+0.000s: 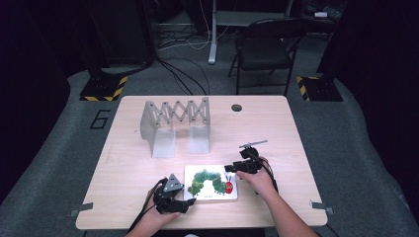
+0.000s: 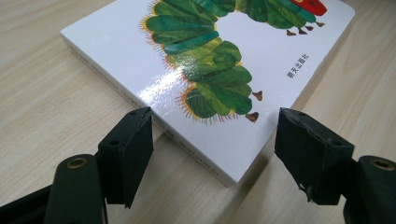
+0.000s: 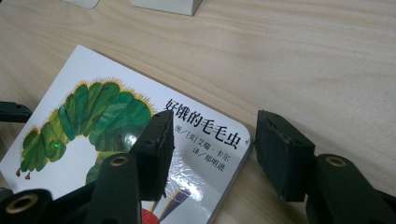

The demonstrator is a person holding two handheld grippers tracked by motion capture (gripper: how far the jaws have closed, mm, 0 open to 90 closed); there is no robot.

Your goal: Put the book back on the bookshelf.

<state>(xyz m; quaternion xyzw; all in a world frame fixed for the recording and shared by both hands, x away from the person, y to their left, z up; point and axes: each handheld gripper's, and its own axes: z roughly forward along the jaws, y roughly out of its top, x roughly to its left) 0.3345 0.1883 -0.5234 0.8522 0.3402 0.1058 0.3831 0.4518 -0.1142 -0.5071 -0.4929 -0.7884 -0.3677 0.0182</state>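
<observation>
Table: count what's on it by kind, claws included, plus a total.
Picture book: 1
Grey folding rack: 1
Claws: 2, left claw and right claw, each at a corner of the book
Total: 4

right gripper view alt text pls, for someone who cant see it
A white picture book with a green caterpillar on its cover lies flat on a pale wooden table. The right gripper straddles the book's rounded corner, one black jaw over the cover, the other beside its edge.
</observation>
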